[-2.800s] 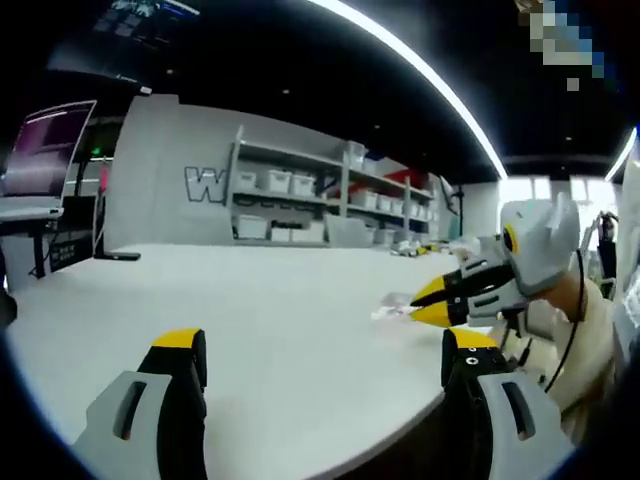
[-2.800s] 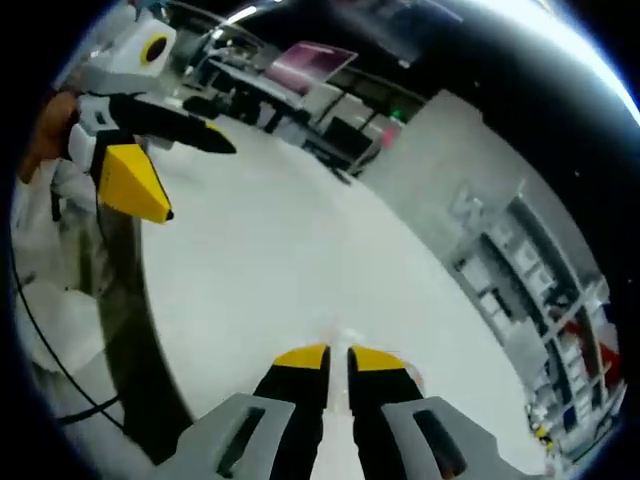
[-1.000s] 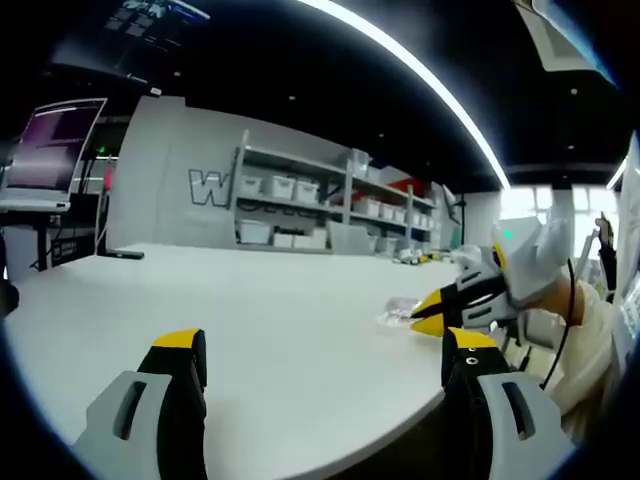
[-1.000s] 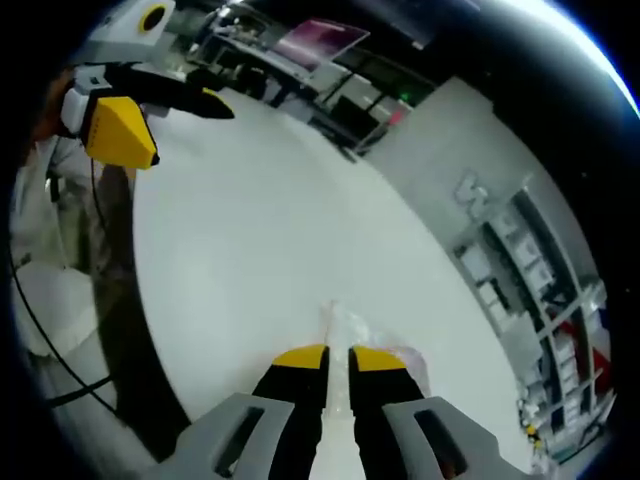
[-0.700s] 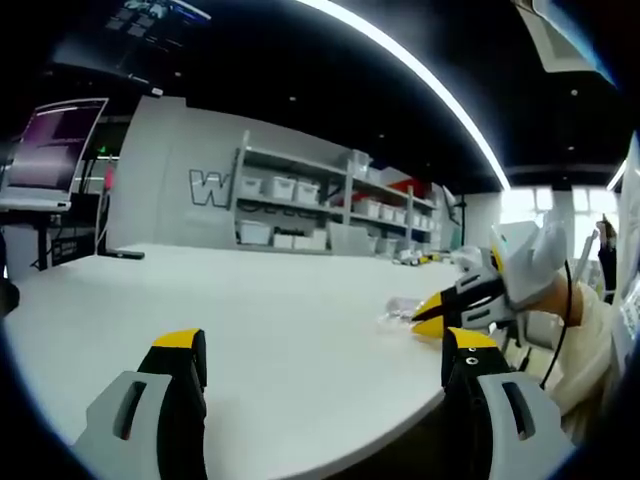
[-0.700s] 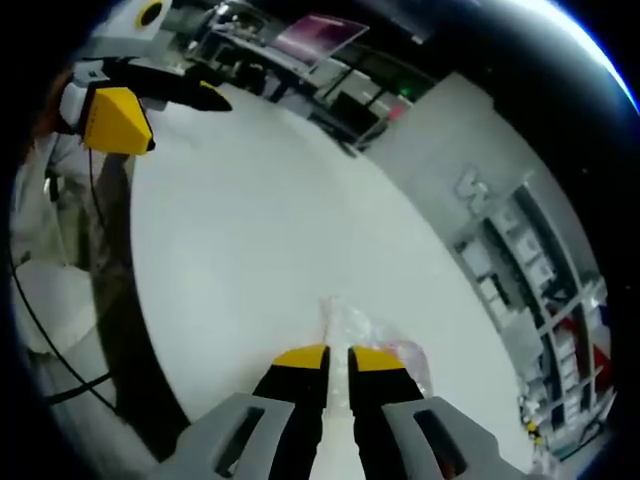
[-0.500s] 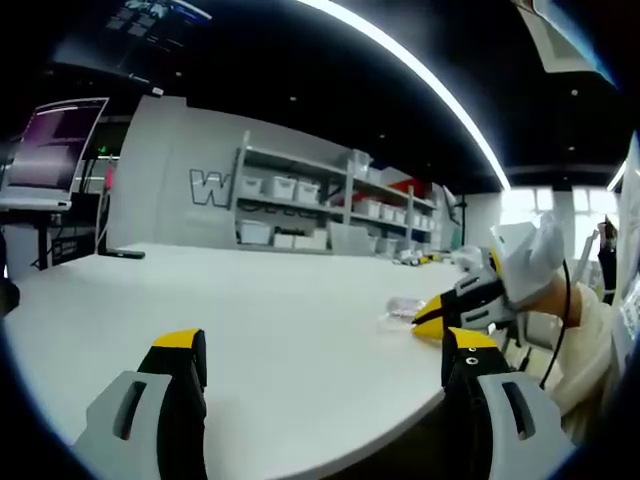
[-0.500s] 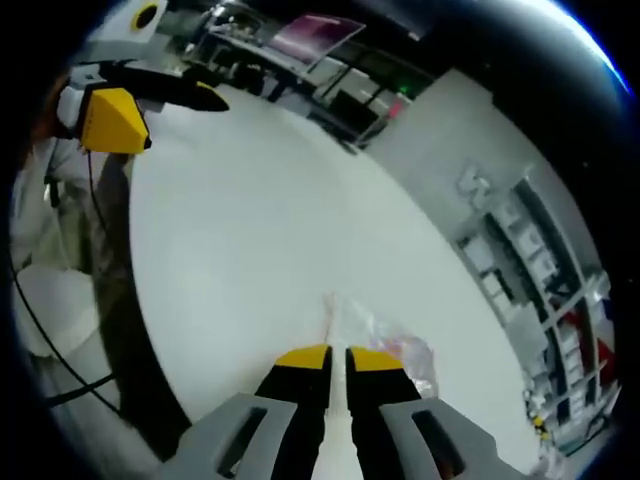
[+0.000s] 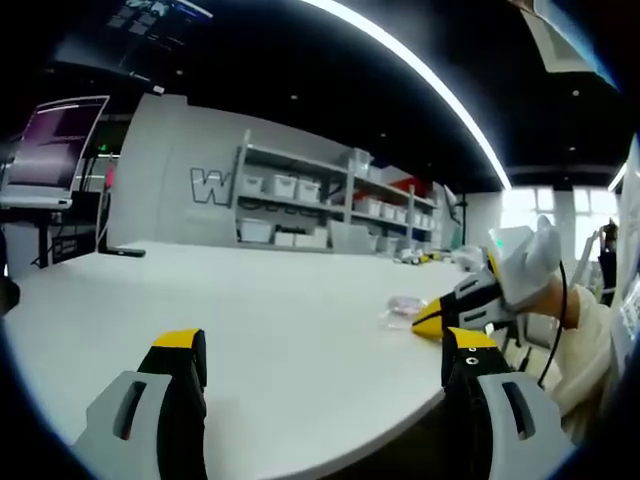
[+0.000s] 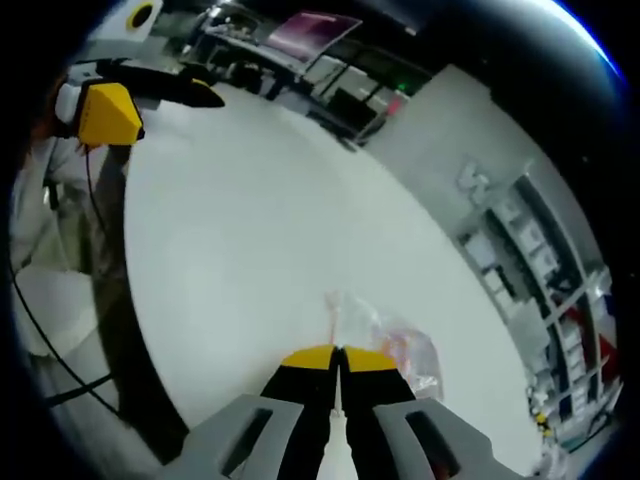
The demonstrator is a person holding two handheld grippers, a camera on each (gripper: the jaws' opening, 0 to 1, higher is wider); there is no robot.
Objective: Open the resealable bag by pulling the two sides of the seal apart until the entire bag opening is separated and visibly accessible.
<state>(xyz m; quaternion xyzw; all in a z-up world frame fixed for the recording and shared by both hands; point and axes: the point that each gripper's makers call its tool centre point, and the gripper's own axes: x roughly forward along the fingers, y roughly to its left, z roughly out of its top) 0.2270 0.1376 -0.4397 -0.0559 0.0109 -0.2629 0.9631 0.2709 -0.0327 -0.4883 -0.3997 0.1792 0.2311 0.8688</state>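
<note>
Both low, close over shared table (image 9: 290, 330)

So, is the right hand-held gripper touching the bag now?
Touching. The right gripper view shows the right hand-held gripper with jaws shut on the bag's near edge.

White round-edged surface (image 9: 280, 330), matte and bare across most of its span. One item lies directly on it: a small clear resealable bag (image 10: 385, 340) with something pinkish-orange inside, flat on the top near the curved front edge. In the left gripper view the same bag (image 9: 402, 309) sits close to that edge. Far side of the surface runs toward a grey wall; contents of the bag too small to identify.
</note>
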